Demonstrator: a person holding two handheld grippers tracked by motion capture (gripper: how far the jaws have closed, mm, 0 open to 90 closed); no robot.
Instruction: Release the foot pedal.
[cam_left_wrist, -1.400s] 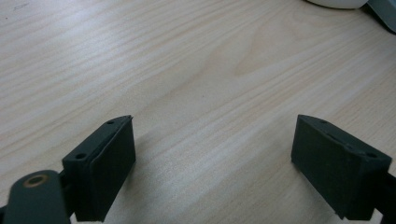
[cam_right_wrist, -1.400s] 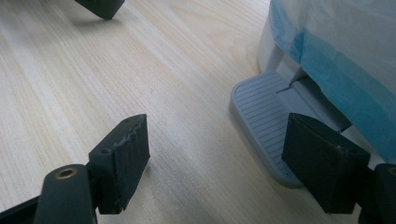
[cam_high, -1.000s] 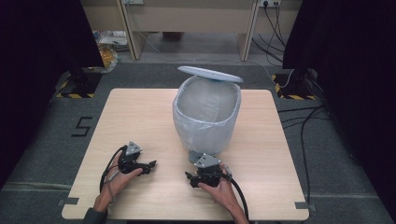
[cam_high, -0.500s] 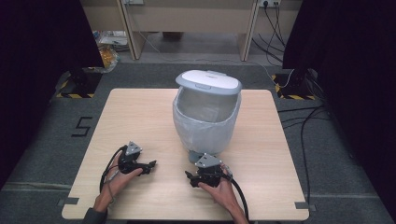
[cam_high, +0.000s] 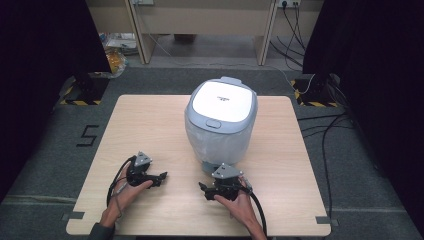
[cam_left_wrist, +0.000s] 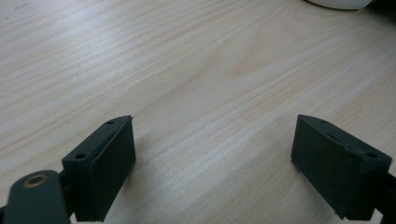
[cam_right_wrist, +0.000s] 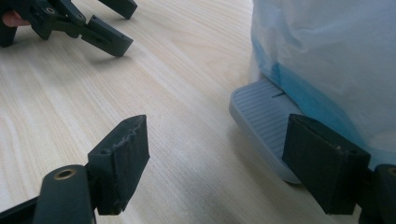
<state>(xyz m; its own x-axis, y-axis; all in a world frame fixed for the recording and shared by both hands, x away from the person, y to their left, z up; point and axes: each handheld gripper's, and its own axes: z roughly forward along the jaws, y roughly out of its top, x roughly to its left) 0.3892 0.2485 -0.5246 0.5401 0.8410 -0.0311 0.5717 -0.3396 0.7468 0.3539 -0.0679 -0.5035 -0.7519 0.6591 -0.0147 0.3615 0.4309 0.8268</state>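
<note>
A grey pedal bin lined with a pale blue plastic bag stands mid-table, its white lid down flat. Its ribbed grey pedal juts out at the base toward the person. My right gripper rests on the table just in front of the pedal, open and holding nothing; in the right gripper view one jaw sits right beside the pedal. My left gripper lies on the table to the left, open and bare, and it also appears in the right gripper view.
The light wooden table has bare surface left and right of the bin. Black cables trail from both grippers toward the near edge. Beyond the table are dark carpet, floor cables and wooden furniture legs.
The bin lid, raised upright a second ago, has swung down and now lies shut. Both grippers and hands have stayed where they were.
</note>
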